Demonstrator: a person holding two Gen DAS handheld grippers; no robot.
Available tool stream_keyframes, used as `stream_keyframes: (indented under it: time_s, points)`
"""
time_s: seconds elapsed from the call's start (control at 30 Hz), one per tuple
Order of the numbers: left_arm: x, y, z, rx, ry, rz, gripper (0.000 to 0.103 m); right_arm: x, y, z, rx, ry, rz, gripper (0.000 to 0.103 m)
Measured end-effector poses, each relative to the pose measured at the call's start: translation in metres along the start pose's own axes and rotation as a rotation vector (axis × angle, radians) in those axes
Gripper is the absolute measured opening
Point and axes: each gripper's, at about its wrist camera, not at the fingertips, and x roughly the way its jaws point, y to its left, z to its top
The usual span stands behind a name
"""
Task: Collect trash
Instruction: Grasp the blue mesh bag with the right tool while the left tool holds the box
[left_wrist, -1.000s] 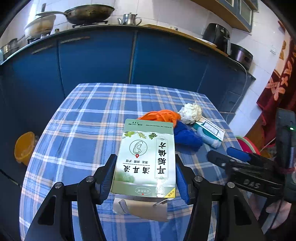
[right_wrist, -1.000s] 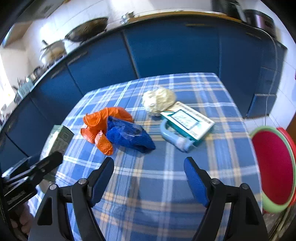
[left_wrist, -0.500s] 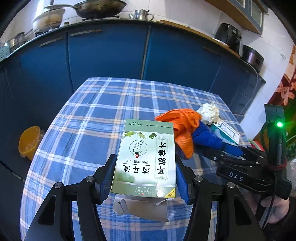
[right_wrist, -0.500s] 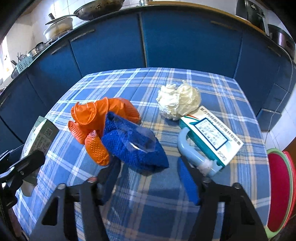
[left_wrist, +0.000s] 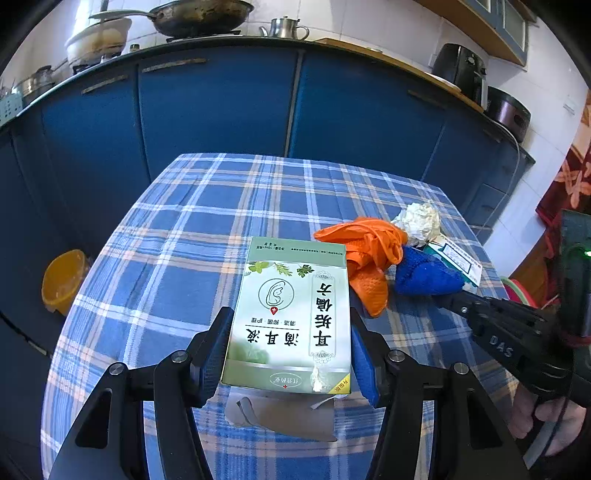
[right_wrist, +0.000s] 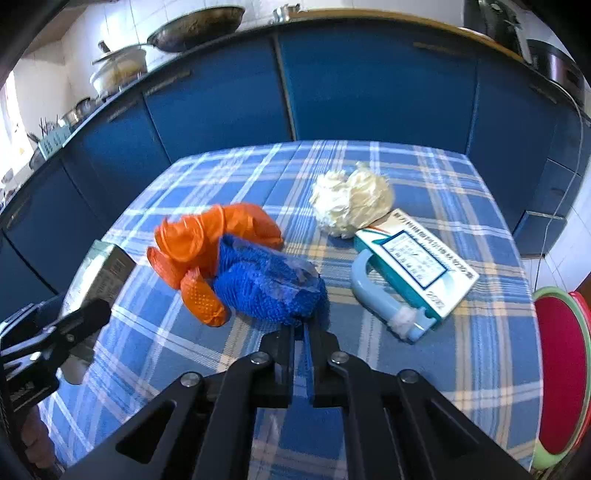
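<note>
My left gripper (left_wrist: 290, 354) is shut on a green medicine box (left_wrist: 291, 314) and holds it just above the checked tablecloth (left_wrist: 184, 258). Right of the box lie an orange glove (left_wrist: 369, 254) and a blue knobbly glove (right_wrist: 266, 284). My right gripper (right_wrist: 303, 330) has its jaws together on the near edge of that blue glove. Behind these are a crumpled white paper ball (right_wrist: 351, 199), a teal-and-white carton (right_wrist: 413, 262) and a pale blue plastic handle (right_wrist: 369, 291). The green box (right_wrist: 99, 269) also shows at the left of the right wrist view.
A grey paper scrap (left_wrist: 280, 417) lies under the held box. Blue kitchen cabinets (left_wrist: 221, 103) stand close behind the table. A yellow bowl (left_wrist: 62, 280) sits low on the left, and a red round seat with a green rim (right_wrist: 561, 373) is past the table's right edge.
My right gripper has come forward to the blue glove and its jaws have gone from wide apart to together. The left gripper has kept the green box.
</note>
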Motion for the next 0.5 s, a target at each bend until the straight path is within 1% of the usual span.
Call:
stream_keyframes:
  time_s: [0.27, 0.5]
  points:
    - [-0.012, -0.011, 0.001, 0.018, -0.018, -0.016, 0.06, -0.037, -0.004, -0.006, 0.049, -0.068, 0.045, 0.005]
    - [-0.024, -0.03, 0.003, 0.054, -0.037, -0.044, 0.06, -0.072, -0.015, -0.013, 0.088, -0.132, 0.056, 0.005]
